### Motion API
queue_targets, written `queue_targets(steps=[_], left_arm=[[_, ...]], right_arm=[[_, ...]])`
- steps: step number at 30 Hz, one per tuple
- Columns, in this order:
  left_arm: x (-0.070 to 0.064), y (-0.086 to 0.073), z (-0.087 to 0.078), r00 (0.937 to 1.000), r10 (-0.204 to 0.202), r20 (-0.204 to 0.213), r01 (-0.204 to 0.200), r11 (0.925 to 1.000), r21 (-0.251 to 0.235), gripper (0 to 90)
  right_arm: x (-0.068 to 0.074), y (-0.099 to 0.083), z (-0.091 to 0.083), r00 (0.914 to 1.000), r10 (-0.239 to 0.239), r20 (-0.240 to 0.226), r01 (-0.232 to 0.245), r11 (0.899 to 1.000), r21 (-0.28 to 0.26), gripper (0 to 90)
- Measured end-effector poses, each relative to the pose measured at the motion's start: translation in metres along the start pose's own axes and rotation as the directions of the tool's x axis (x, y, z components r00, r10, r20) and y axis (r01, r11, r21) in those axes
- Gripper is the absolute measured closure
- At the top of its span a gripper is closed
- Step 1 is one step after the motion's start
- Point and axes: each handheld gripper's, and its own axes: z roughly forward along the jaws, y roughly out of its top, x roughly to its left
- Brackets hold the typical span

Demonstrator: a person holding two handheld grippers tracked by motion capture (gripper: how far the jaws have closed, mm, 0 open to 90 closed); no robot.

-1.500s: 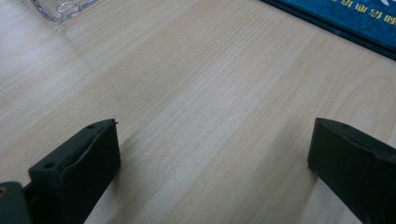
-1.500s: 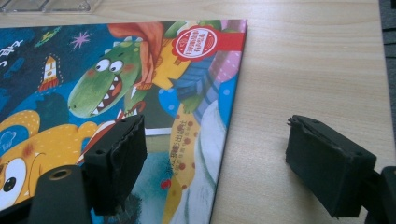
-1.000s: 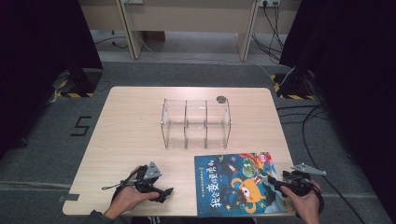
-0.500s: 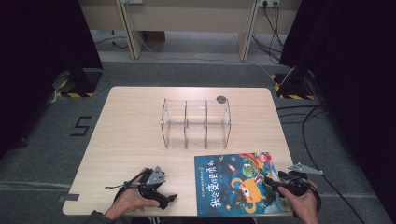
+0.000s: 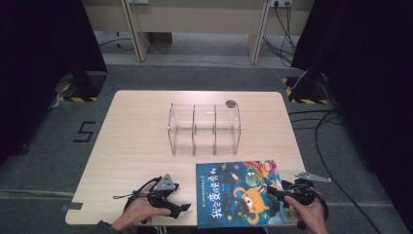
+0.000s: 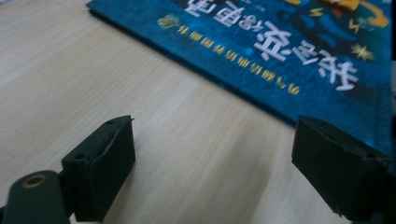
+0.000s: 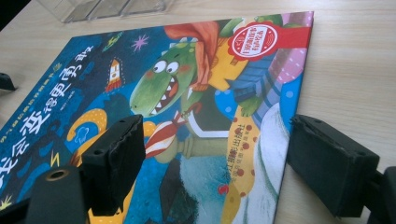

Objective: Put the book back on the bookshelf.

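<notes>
I am holding the left gripper [image 5: 176, 206] released on the desk [image 5: 136, 141], book [image 5: 238, 192] lying at its 3 o'clock; right gripper [image 5: 273, 192] jaws are straddling the book's edge, released.

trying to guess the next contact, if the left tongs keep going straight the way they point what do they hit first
Most likely the picture book: the left tongs stand open over bare table, with the book's near edge straight ahead. Depth is hard to judge.
</notes>
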Motion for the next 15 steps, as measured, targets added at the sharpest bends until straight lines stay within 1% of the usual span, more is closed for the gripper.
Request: queue_targets(steps=[1, 5, 6, 8, 9, 11, 14, 15], left_arm=[[-0.001, 0.000, 0.001, 0.9999, -0.011, 0.013, 0.011, 0.9999, -0.004, 13.6], [-0.004, 0.001, 0.002, 0.9997, -0.012, 0.022, 0.012, 0.9999, -0.002, 13.7], [-0.004, 0.001, 0.002, 0.9993, -0.024, 0.027, 0.024, 0.9997, -0.004, 13.7], [-0.005, 0.002, 0.002, 0.9986, -0.041, 0.033, 0.041, 0.9992, -0.003, 13.8], [-0.006, 0.002, 0.003, 0.9983, -0.044, 0.038, 0.044, 0.9990, -0.002, 13.8], [-0.007, 0.002, 0.003, 0.9971, -0.056, 0.051, 0.056, 0.9984, -0.002, 13.9], [-0.009, 0.003, 0.004, 0.9959, -0.073, 0.052, 0.074, 0.9973, -0.006, 13.9], [-0.009, 0.003, 0.004, 0.9943, -0.087, 0.062, 0.088, 0.9961, -0.008, 13.9]], right_arm=[[0.002, 0.000, 0.001, 0.9999, -0.010, -0.004, 0.010, 1.000, 0.003, 20.0], [0.008, 0.000, 0.004, 0.9997, -0.010, -0.023, 0.010, 1.000, 0.012, 20.0], [0.012, 0.000, 0.007, 0.9993, -0.010, -0.037, 0.011, 1.000, 0.019, 20.0], [0.014, 0.000, 0.008, 0.9988, -0.022, -0.043, 0.023, 1.000, 0.022, 20.0], [0.016, 0.000, 0.009, 0.9988, -0.014, -0.047, 0.015, 1.000, 0.024, 19.9], [0.016, 0.000, 0.010, 0.9983, -0.015, -0.057, 0.016, 1.000, 0.021, 19.9], [0.019, -0.001, 0.013, 0.9961, 0.008, -0.087, -0.007, 1.000, 0.016, 20.1], [0.020, -0.002, 0.014, 0.9949, 0.021, -0.099, -0.020, 1.000, 0.017, 20.2]])
